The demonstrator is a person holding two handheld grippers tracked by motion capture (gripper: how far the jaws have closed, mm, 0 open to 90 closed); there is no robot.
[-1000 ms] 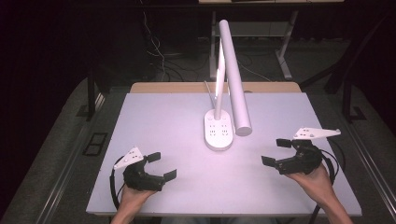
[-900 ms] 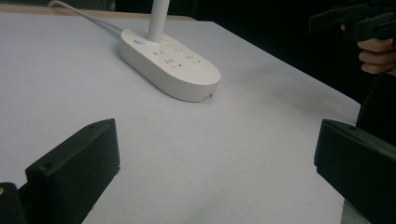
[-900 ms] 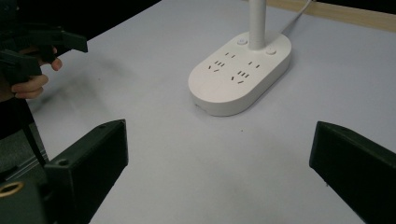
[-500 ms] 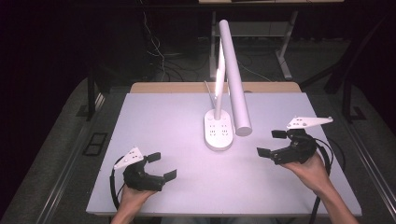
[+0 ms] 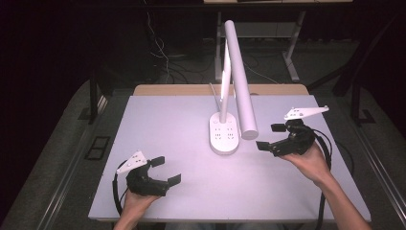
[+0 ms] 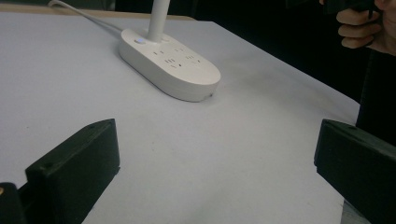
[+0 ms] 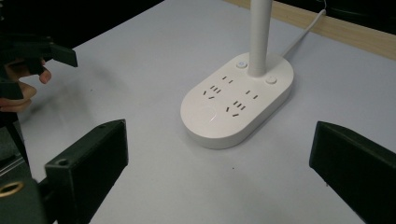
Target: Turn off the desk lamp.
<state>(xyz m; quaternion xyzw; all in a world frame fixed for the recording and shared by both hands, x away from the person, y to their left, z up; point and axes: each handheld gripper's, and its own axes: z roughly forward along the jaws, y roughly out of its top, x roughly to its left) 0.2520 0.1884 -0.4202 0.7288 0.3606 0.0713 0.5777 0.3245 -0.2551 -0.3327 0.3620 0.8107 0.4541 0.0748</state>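
Desk lamp (image 5: 225, 136) stands mid-table, untouched: work barely begun, reach and contact left. Right gripper (image 5: 272, 136) near base, jaws wide apart, empty. Left gripper (image 5: 166, 170) well apart, jaws wide, empty. Base: smooth white oval plastic, sockets, round buttons. Table (image 5: 163, 120): matte pale surface.

The lamp (image 7: 238, 105) stem runs off both gripper views' top edges.

Your lamp base (image 7: 238, 100) smooth glossy white plastic, table (image 5: 158, 124) matt pale (wood edge behind), jaws matt black.
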